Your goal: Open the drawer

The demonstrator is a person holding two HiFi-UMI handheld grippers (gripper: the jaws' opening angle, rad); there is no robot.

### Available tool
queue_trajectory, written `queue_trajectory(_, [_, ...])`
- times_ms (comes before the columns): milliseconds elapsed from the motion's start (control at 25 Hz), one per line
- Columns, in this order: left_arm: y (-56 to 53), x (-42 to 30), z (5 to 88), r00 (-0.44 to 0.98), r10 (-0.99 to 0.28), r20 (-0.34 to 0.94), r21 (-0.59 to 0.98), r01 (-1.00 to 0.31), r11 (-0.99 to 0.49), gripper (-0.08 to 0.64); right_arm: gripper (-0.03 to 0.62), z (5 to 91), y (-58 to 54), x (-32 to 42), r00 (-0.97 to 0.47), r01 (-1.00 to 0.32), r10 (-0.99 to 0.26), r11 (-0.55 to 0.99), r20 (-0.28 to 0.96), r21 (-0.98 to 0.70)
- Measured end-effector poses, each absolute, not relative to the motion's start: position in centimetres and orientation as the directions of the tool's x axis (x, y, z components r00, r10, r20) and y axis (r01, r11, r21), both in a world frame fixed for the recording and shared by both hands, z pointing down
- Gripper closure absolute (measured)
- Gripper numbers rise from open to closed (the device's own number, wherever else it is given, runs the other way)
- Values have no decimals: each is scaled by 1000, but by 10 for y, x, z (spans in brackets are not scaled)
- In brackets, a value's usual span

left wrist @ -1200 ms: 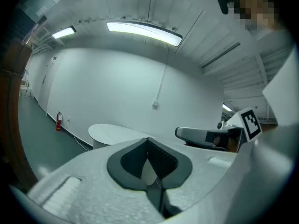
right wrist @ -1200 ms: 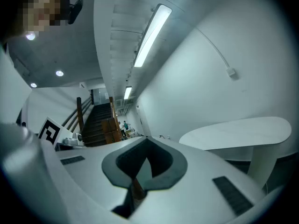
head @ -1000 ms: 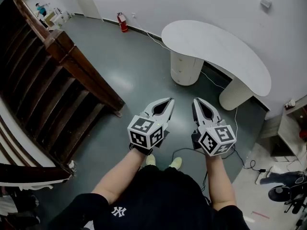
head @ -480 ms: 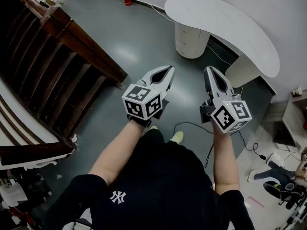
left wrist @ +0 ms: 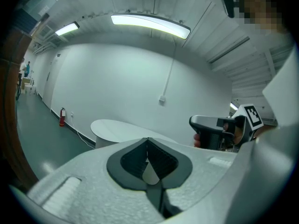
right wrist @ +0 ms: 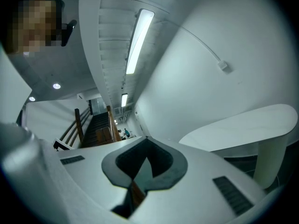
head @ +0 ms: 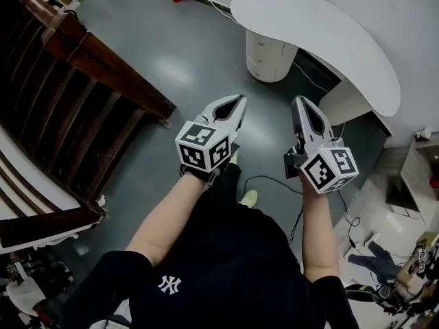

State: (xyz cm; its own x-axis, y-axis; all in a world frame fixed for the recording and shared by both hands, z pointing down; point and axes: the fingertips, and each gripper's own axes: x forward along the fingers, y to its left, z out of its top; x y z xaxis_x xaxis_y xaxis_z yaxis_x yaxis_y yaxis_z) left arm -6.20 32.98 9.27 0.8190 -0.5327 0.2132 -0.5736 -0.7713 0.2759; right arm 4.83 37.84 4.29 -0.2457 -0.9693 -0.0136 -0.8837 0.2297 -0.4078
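While both jaw pairs sit pressed together on nothing, left gripper (head: pixel 239 99) and right gripper (head: pixel 300 101) hang side by side above the floor (head: pixel 195 60), apart from the drawers (head: pixel 269 53) in the pedestal under the table's (head: pixel 309 26) left end.

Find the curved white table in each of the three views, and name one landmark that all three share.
Head view: the curved white table is at the upper right, along the wall.
Left gripper view: the table is left of centre, just above the jaws.
Right gripper view: the table is on the right, at middle height.
Shared landmark: the wooden staircase, left of the table in every view.
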Motion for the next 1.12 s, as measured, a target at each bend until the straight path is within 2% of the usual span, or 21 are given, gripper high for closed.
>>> queue_trajectory(840, [79,10,191,855,-444,269,199,-501,-843,551,577,122,130,74,-191,-907,-976,136,102,-398])
queue_trajectory(1120, [20,47,257,843,-452,292,173,-512,-842,549,577,177,69,98,-200,-899,-974,139,107,-416])
